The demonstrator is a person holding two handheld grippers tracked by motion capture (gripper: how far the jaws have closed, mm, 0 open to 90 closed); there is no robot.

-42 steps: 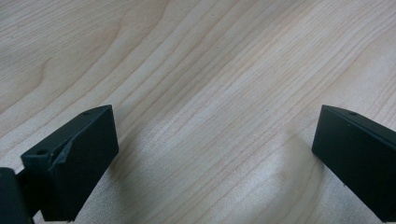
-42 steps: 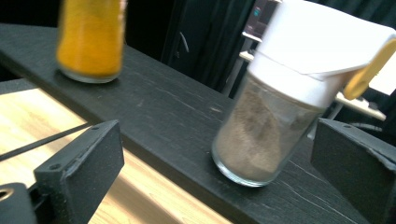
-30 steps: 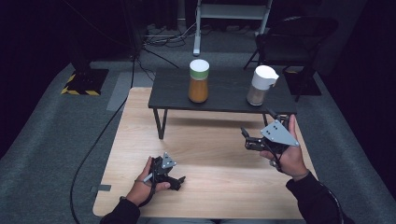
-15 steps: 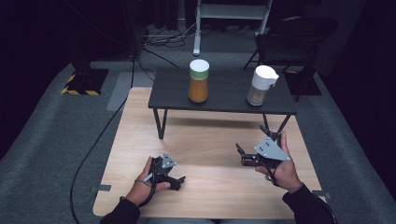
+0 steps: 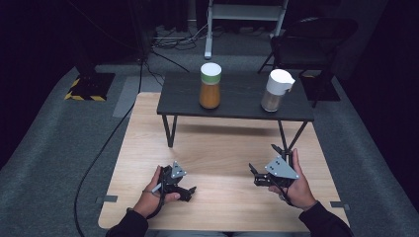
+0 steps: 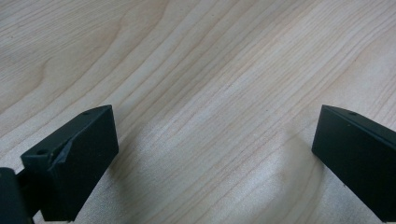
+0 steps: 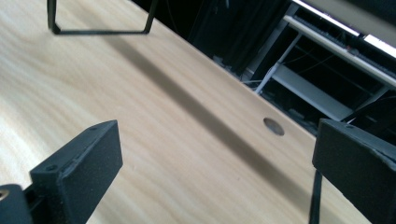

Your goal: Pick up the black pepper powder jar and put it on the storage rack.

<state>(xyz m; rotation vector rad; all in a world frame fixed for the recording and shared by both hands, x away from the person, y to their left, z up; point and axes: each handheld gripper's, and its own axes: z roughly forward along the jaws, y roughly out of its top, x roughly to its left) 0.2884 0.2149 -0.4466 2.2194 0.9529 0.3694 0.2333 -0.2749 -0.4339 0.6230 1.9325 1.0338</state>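
Note:
My left gripper [image 5: 185,191] rests low on the light wooden tabletop [image 5: 222,148] near its front left; its jaws stand wide apart in the left gripper view [image 6: 215,135] with only bare wood between them. My right gripper [image 5: 254,176], with a grey plate on top, sits at the front right and points left. It is open too [image 7: 217,144], with nothing between its jaws. On a small dark table [image 5: 237,98] at the back stand a jar of orange contents with a white lid [image 5: 210,86] and a white-topped container [image 5: 274,91].
The dark table's thin legs [image 5: 170,131] stand on the wood, one frame showing at the top of the right gripper view [image 7: 100,28]. A round hole [image 7: 274,126] lies near the wooden top's edge. A black cable [image 5: 101,153] runs over the grey floor at the left, and a chair [image 5: 316,44] stands behind.
My right gripper has come down and towards the person, shifting left, from beside the dark table's right legs to the front right of the wood. The left gripper has stayed put.

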